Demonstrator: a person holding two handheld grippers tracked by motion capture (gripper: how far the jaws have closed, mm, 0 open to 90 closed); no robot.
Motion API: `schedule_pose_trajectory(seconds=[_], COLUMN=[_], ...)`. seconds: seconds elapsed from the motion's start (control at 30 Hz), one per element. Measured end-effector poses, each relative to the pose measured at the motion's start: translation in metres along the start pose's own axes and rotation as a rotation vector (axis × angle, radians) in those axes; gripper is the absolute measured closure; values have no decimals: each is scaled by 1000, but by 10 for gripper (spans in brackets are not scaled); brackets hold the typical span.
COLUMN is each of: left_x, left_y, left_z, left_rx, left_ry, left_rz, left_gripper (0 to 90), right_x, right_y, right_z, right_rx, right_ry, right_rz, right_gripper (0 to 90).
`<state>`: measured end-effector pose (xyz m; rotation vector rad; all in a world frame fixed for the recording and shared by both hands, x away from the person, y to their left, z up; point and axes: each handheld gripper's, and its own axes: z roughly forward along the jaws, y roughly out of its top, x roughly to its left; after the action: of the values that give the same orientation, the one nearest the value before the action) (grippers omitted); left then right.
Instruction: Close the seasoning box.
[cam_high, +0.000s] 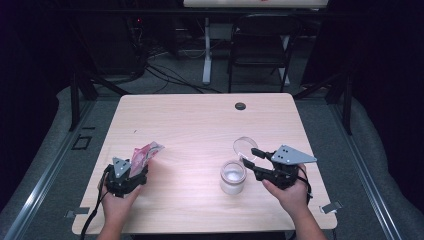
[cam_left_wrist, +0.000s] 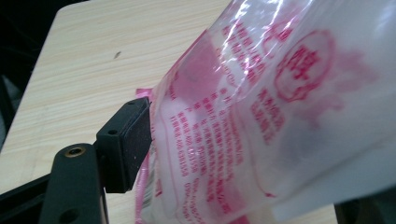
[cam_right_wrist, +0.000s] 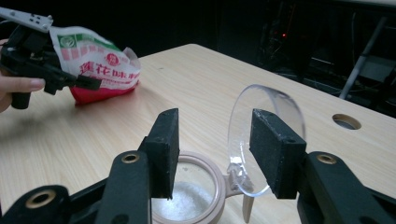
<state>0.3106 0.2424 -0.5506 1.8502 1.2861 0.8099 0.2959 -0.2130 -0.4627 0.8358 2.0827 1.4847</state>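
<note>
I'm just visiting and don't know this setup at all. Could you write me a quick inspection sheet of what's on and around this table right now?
Surface: light wooden table with a round dark cable hole near its far edge.
Job's things: small clear glass jar holding white grains, its clear hinged lid swung open; red-and-white printed plastic packet lying at the left.
Clutter: nothing seen.
Grippers: left gripper open, the packet against one pad but not pinched; right gripper open, jaws either side of the jar's lid.
Cables: black cable trailing from the left gripper; loose cables on the floor behind.
Surroundings: dark folding chair beyond the table; black curtains.
</note>
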Motion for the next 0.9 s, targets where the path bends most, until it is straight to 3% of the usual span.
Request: schedule_pose_trajectory(seconds=[0.2,0.37,0.6,0.9], left_x=[-7,-13,-25,-46], left_y=[4,6,5,6], left_z=[-6,-11,-16,-17], left_rx=[-29,-55,-48,-41], left_ry=[-47,-94,-127,-180], left_rz=[-4,-23,15,73], left_gripper=[300,300,304,310], right_x=[-8,-17,-26,-32], right_y=[1,0,-8,-15], right_z=[-6,-7,2,15], right_rx=[-25,-11,28,68], right_ry=[-33,-52,-75,-79], right_rz=[34,66,109,120], right_gripper=[523,522,504,468])
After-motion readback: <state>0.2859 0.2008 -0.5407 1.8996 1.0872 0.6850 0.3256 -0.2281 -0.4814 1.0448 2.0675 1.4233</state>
